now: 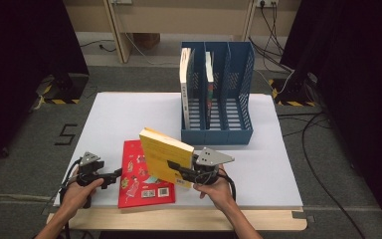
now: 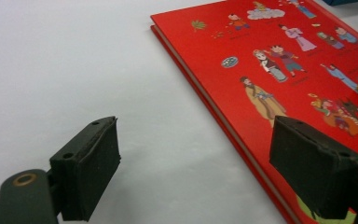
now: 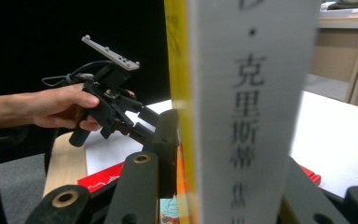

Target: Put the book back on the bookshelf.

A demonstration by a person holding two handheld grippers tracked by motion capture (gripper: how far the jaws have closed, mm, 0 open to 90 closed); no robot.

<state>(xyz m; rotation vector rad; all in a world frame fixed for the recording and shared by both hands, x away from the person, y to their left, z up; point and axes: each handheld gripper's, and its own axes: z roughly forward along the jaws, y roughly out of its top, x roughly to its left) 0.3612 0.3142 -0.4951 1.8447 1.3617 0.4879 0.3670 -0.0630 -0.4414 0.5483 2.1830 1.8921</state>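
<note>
The right tool [image 1: 185, 173] is clamped on the yellow book [image 1: 165, 156], lifted tilted above the red book [image 1: 144, 174] lying flat on the bench [image 1: 129, 114], the blue file rack [image 1: 218, 94] straight beyond it, while the left tool [image 1: 110, 177] rests with jaws apart beside the red book.

Far centre: blue file rack [image 1: 218, 94], two left slots hold books, right slot free (open top).
Near centre: red book [image 1: 142, 175] flat, yellow book [image 1: 165, 155] raised above it.
Left and right table [image 1: 129, 112]: open white surface.
</note>
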